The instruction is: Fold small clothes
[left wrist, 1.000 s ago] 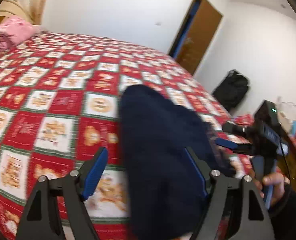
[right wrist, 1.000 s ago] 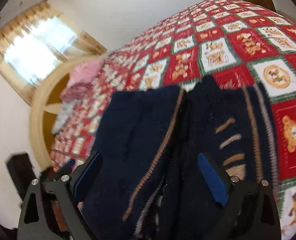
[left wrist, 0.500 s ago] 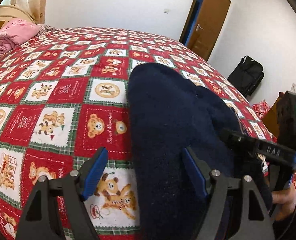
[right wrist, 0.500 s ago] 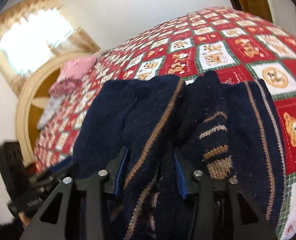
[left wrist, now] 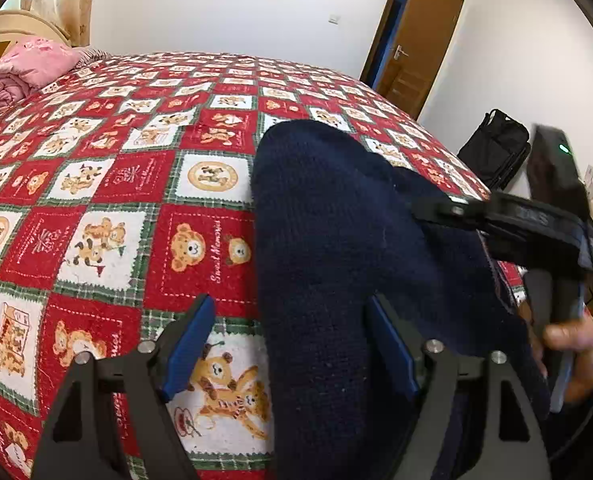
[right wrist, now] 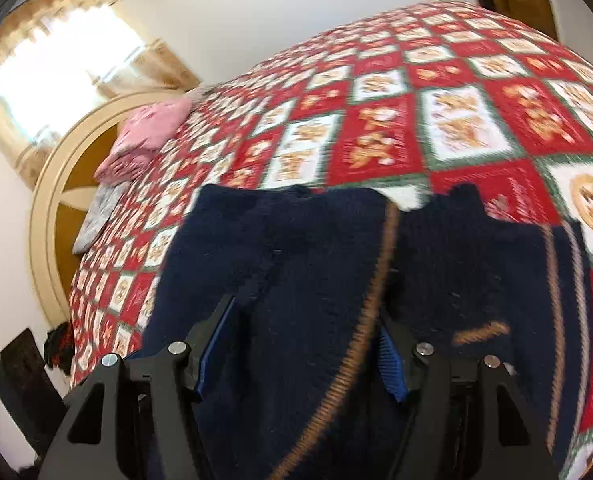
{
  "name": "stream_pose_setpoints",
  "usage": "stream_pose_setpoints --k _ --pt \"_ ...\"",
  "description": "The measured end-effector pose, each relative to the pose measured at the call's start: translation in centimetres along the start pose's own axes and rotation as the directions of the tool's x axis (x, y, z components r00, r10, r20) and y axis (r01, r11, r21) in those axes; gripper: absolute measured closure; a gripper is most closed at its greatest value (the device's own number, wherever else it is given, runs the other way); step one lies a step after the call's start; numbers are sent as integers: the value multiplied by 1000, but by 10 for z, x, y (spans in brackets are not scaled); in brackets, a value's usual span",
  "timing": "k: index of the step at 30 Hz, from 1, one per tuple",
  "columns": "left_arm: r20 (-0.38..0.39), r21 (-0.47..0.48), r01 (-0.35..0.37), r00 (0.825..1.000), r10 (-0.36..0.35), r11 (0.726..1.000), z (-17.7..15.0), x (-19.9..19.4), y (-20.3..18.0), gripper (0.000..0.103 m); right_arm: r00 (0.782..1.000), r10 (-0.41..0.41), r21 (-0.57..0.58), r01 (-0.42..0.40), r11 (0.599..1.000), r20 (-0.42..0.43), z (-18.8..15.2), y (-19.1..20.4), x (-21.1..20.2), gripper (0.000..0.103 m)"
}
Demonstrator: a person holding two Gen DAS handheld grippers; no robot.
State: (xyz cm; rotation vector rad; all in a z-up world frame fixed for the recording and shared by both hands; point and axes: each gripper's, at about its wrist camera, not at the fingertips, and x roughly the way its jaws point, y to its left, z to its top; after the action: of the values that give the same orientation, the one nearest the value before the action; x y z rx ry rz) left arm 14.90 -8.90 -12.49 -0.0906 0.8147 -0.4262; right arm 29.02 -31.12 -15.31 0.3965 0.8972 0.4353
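Observation:
A navy knitted garment [left wrist: 336, 240] with tan stripes [right wrist: 376, 280] lies bunched on the red teddy-bear bedspread [left wrist: 116, 184]. My left gripper [left wrist: 288, 344] hovers over the garment's near left edge. Its jaws are opening, with one pad over bare bedspread and the other against the knit. My right gripper [right wrist: 302, 344] straddles a thick fold by the tan stripe. Its jaws are opening, and cloth still fills the gap between them. In the left wrist view the right gripper's black finger [left wrist: 448, 210] reaches over the garment from the right.
A pink folded blanket [left wrist: 24, 68] sits by the cream headboard [right wrist: 52, 208] at the far end of the bed. A brown door [left wrist: 420, 40] and a black bag [left wrist: 496, 148] stand beyond the bed's right side. A hand [left wrist: 568, 344] grips the right tool's handle.
The right gripper narrowed onto a fold of the garment, then widened again while sliding sideways. The left gripper sank slightly toward the bed early on and has held still since.

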Motion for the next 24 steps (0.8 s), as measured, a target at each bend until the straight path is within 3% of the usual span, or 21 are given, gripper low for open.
stream_pose_setpoints --k 2,5,10,16,20,24 --pt "-1 -4 -1 1000 1 1000 0 0 2 20 998 -62 -117 61 991 -7 -7 20 0 78" --pt "-7 -15 11 1000 -11 1000 -1 3 3 19 989 -148 -291 149 945 26 -23 51 -4 82" --pt "1 -9 -1 1000 1 1000 -3 7 -1 16 972 -208 -350 232 908 105 -31 68 -14 85" --pt "12 30 17 1000 -18 999 3 -6 -9 16 957 -228 -379 281 882 179 -12 63 -65 86" --pt "50 69 17 999 -21 997 9 -14 -19 16 942 -292 -400 335 853 166 -11 37 -83 86" --pt "40 81 20 999 -23 997 7 -9 -25 16 935 -338 -323 355 877 111 -17 -17 -74 85"
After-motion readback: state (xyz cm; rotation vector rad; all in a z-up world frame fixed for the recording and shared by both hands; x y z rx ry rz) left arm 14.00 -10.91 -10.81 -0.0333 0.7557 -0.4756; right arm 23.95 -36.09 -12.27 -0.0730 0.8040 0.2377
